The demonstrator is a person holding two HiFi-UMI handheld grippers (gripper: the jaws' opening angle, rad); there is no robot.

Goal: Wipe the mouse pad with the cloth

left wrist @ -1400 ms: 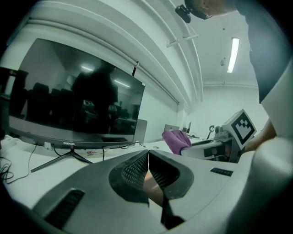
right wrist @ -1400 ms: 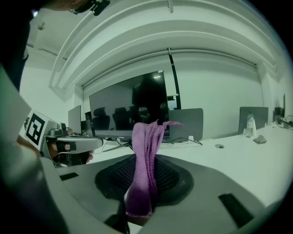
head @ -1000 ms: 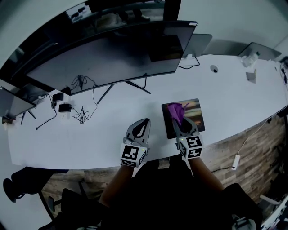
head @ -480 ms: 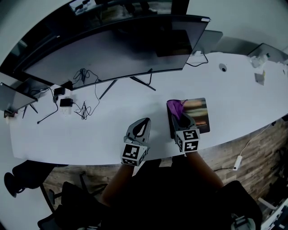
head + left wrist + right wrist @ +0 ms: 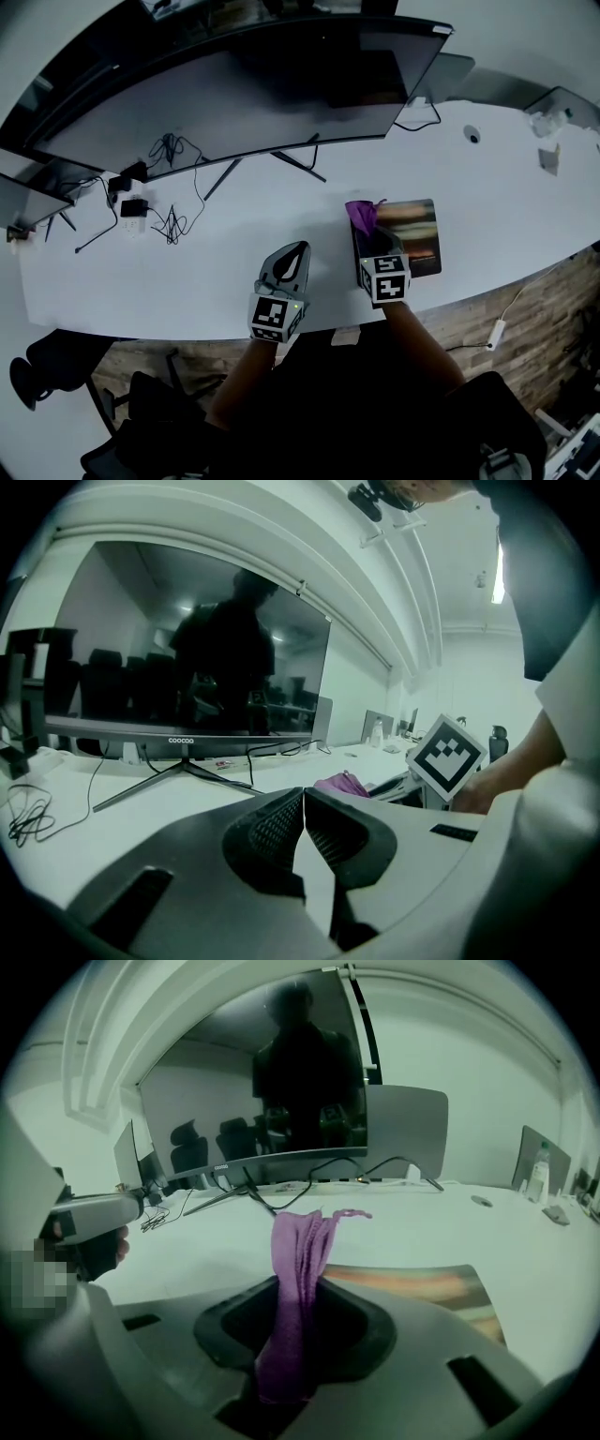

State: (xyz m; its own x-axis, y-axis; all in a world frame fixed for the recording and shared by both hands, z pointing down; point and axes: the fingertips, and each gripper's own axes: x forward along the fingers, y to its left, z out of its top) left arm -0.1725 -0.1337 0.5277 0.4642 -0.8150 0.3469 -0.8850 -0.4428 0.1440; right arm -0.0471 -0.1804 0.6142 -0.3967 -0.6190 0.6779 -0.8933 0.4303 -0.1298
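On the white desk (image 5: 187,281), at its far left, a small dark screen (image 5: 28,202) stands at the edge, and just right of it lie a black adapter (image 5: 131,208) and a tangle of thin cables (image 5: 172,225). A wide curved monitor (image 5: 234,103) runs along the back on a splayed stand, its screen dark. Near the front edge, about the middle, the left gripper (image 5: 298,251) points away from the person; in the left gripper view its jaws (image 5: 304,803) are pressed together at the tips with nothing between them, and whether it touches the desk cannot be told. Just to its right, well clear of it, the right gripper (image 5: 373,246) is over the near left part of the mouse pad (image 5: 412,234). Its jaws are clamped on a purple cloth (image 5: 362,214), which in the right gripper view (image 5: 298,1307) runs up between them as a bunched strip (image 5: 298,1251) and reaches forward past the tips. The free end of the cloth lies at the pad's far left corner, partly over the bare desk beyond it. The pad itself (image 5: 422,1283) lies flat, dark with a blurred orange print, near the front edge and mostly to the right of the cloth. Farther right and back, a small round object (image 5: 472,134) sits on the desk, beside a grey panel (image 5: 441,80) behind the monitor's right end.
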